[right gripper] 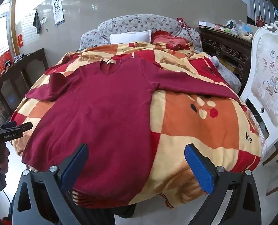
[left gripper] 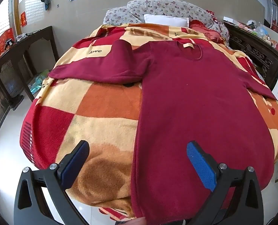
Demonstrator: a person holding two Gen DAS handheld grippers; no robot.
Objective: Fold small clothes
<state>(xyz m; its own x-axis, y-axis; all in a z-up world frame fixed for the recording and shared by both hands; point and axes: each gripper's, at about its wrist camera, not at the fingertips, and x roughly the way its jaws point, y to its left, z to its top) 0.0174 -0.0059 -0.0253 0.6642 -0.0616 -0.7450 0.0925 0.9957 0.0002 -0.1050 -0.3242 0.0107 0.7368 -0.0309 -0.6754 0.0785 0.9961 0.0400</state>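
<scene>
Folding not yet begun: dark red long-sleeved knit top (left gripper: pixel 199 97) lies flat on the checked fleece blanket (left gripper: pixel 105 101).
Left wrist view: left gripper (left gripper: pixel 138 150) fingers spread wide, empty, above the hem. Right wrist view: right gripper (right gripper: pixel 136 152) likewise released; both sleeves unfolded.

Matt knit sweater (left gripper: pixel 195 103), fuzzy fleece blanket (left gripper: pixel 105 116) (checked), glossy tiled floor (left gripper: pixel 6 150)

Sweater's (left gripper: pixel 195 112) right cuff beyond picture edge; shelf clutter (right gripper: pixel 232 26) indistinct.
</scene>
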